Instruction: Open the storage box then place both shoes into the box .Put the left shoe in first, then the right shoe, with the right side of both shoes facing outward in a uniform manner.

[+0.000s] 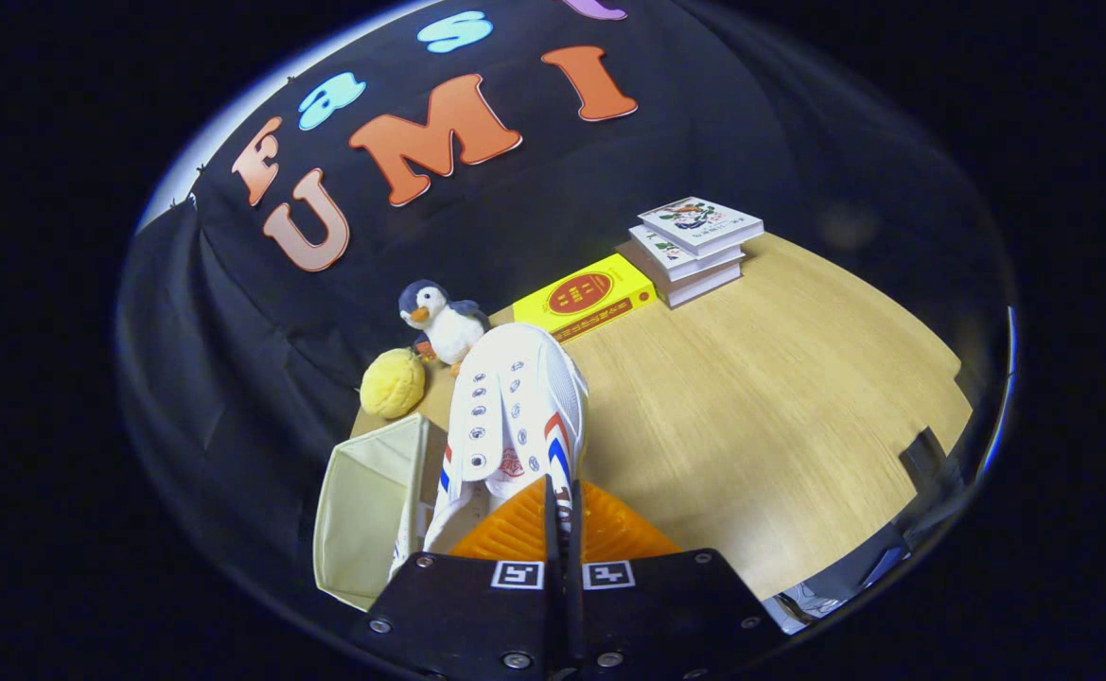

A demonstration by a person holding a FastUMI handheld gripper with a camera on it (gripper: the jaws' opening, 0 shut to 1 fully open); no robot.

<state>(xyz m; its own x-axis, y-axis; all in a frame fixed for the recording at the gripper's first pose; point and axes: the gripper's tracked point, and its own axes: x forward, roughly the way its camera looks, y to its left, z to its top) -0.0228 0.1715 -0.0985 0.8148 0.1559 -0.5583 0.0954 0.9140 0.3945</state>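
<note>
White canvas shoe with metal eyelets, held in the closed tongs; cream fabric storage box; matt pale wood-grain tabletop; plush penguin toy.

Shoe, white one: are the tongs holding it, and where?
Yes. The tongs are shut on the shoe, pinching the thin edge of its opening near the heel, above the box.

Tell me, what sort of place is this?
Probably a staged recording booth, not a home: black cloth wall, a wooden table with props such as a penguin plush and stacked books. The tongs grip a white sneaker.
</note>
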